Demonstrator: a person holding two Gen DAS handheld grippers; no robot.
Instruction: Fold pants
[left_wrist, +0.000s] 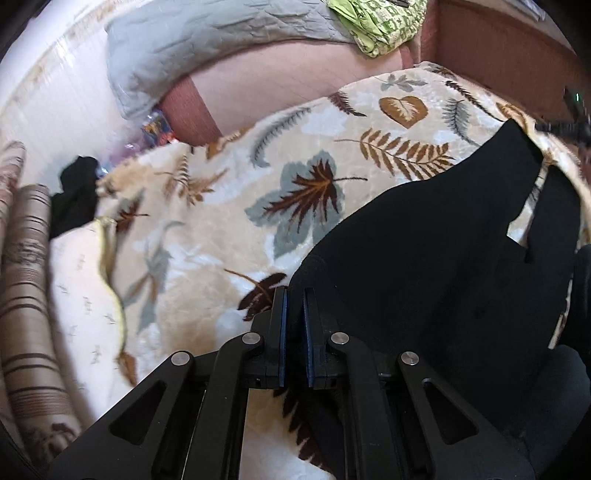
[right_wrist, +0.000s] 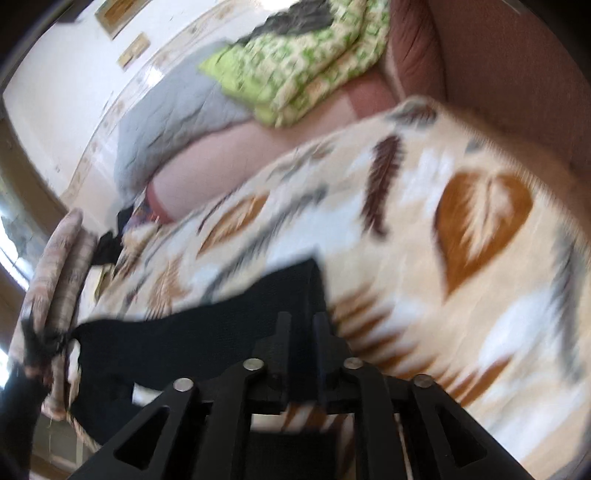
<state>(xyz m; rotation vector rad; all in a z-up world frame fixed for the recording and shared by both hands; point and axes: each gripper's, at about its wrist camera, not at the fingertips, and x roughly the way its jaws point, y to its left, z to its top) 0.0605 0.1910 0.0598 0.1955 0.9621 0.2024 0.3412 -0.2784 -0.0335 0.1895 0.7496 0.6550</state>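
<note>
The black pants (left_wrist: 436, 236) lie on a cream blanket with a leaf print (left_wrist: 207, 206). My left gripper (left_wrist: 294, 295) is shut on the near left edge of the pants, with black cloth between its blue pads. In the blurred right wrist view the pants (right_wrist: 207, 343) stretch leftward across the same blanket (right_wrist: 461, 258). My right gripper (right_wrist: 302, 319) is shut on an edge of the pants, just above the blanket. The other gripper shows faintly at the right edge of the left wrist view (left_wrist: 572, 125).
A grey quilt (left_wrist: 207, 40) and a green patterned blanket (left_wrist: 376, 26) lie at the back on a pink mattress (left_wrist: 280, 85). A striped bolster (left_wrist: 26, 280) lies at the left, with another dark garment (left_wrist: 75, 195) beside it. A brown headboard (left_wrist: 498, 55) stands at the back right.
</note>
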